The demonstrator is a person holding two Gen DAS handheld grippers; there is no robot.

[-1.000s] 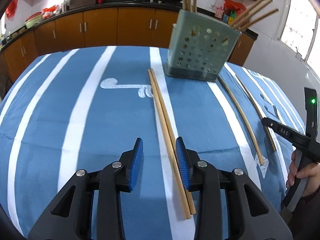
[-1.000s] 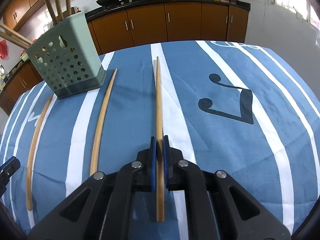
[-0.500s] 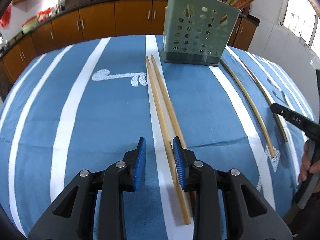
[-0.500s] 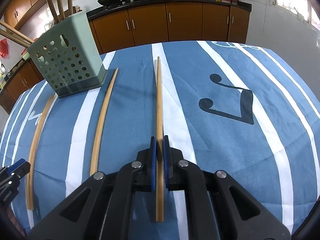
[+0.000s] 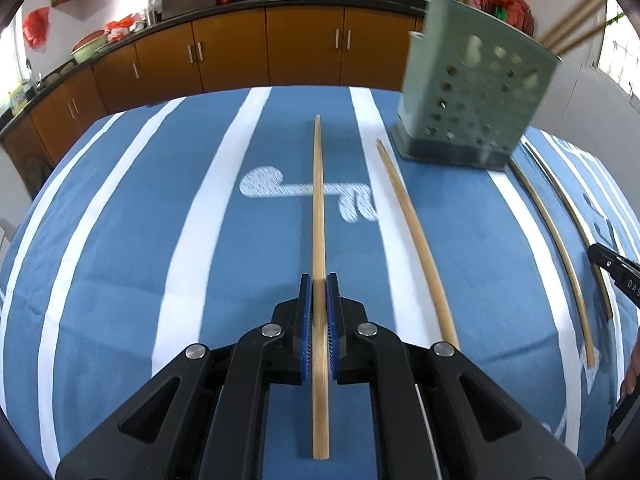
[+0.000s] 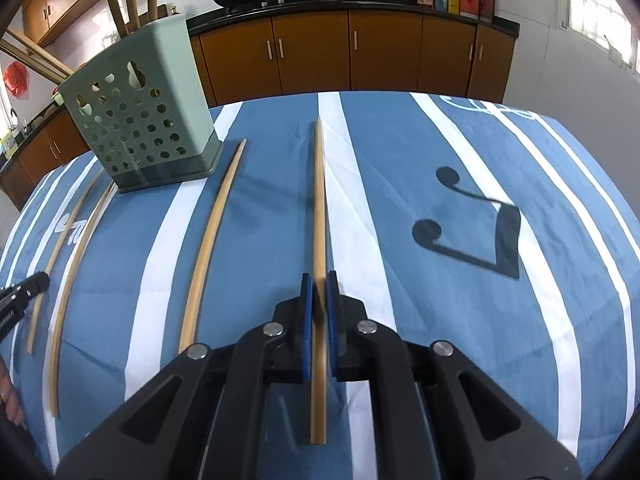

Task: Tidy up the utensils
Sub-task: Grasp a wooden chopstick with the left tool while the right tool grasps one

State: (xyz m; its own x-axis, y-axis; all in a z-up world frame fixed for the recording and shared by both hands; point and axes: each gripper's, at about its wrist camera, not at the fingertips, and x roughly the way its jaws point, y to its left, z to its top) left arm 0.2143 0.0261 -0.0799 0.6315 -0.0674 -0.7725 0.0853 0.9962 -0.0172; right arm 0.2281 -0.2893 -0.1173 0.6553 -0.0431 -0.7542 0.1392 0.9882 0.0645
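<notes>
both grippers, left (image 5: pixel 319 320) and right (image 6: pixel 319 320), were clamped on one chopstick each (image 5: pixel 319 208) (image 6: pixel 319 200), pinched near the thick end so the tips pointed ahead, likely for dropping into the green holder (image 6: pixel 140 120) on the cloth (image 6: pixel 480 160).

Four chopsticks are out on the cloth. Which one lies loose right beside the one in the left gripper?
The chopstick just right of the clamped chopstick in the left gripper. Its far tip ends at the green holder's base corner; the other chopsticks lie past the holder.
</notes>
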